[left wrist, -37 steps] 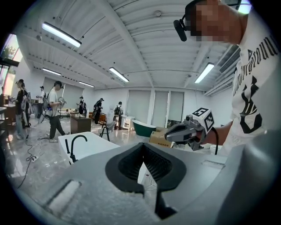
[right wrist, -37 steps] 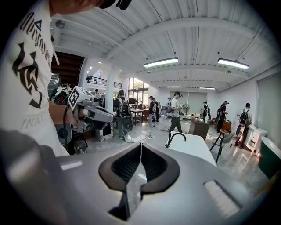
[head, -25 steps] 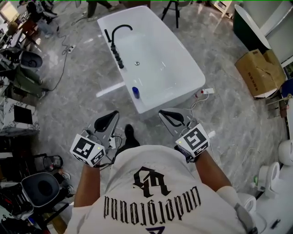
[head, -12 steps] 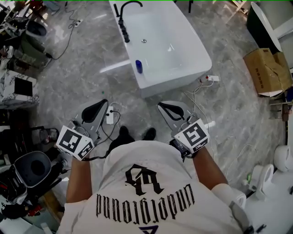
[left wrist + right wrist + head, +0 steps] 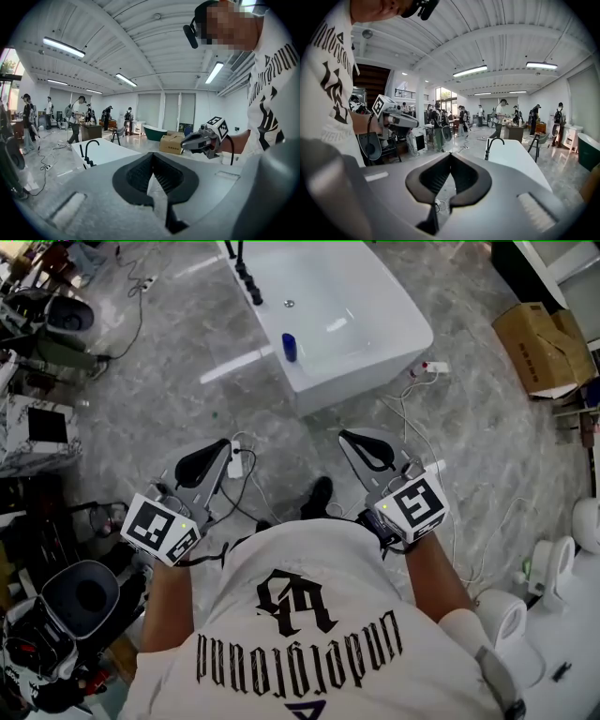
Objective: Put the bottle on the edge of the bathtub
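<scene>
A small blue bottle (image 5: pixel 290 346) stands on the left rim of the white bathtub (image 5: pixel 375 296), close to its near corner. A black faucet (image 5: pixel 246 273) rises from the same rim farther back. Both grippers hang low in front of my body, well short of the tub. My left gripper (image 5: pixel 214 454) is shut with nothing in it, and so is my right gripper (image 5: pixel 361 442). In the left gripper view the jaws (image 5: pixel 151 155) meet, with the tub (image 5: pixel 108 151) beyond them. The right gripper view shows closed jaws (image 5: pixel 450 155), and the tub (image 5: pixel 516 157) with its faucet (image 5: pixel 491 143).
A power strip with cables (image 5: pixel 433 367) lies on the grey marble floor by the tub's near right corner. A cardboard box (image 5: pixel 539 345) sits at the right, toilets (image 5: pixel 553 563) at the lower right. Chairs and equipment (image 5: pixel 56 324) crowd the left side. Several people stand in the background.
The tub and the bottle have slid toward the top of the head view as I step back from them. Both grippers stay shut and empty, roughly where they were before my body.
</scene>
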`<state>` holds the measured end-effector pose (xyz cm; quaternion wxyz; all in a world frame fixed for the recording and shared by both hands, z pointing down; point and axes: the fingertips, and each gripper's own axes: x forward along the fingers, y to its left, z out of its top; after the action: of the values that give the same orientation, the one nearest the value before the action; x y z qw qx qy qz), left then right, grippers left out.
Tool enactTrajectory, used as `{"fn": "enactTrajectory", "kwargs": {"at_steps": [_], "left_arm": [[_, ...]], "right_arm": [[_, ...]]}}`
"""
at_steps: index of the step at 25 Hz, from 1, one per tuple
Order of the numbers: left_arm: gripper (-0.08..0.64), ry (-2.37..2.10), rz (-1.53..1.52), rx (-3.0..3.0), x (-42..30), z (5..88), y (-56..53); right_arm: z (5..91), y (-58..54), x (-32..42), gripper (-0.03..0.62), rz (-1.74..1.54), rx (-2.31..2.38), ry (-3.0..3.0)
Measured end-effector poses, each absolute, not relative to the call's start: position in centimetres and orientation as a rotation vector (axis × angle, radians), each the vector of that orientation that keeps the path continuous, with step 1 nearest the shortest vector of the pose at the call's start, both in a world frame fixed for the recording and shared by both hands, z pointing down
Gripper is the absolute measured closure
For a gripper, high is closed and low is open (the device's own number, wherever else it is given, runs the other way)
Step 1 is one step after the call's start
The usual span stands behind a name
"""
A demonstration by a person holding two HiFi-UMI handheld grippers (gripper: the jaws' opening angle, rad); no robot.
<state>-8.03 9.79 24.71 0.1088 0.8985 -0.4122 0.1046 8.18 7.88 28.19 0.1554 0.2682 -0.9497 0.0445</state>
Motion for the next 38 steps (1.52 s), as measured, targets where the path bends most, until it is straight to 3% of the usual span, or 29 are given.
{"fn": "enactTrajectory", "kwargs": {"at_steps": [14,38], "left_arm": [[0.552,-1.132,0.16,2.732,-18.2,23.7,25.2],[0.552,-0.967,0.181,2.761,-16.8,24.7,32.9]], "right_arm": [[27.6,23.9,-0.9,0.591,0.098,0.926,-2.653],[26.2,33.7,-2.9,0.591,0.085,1.032,-2.655]]}}
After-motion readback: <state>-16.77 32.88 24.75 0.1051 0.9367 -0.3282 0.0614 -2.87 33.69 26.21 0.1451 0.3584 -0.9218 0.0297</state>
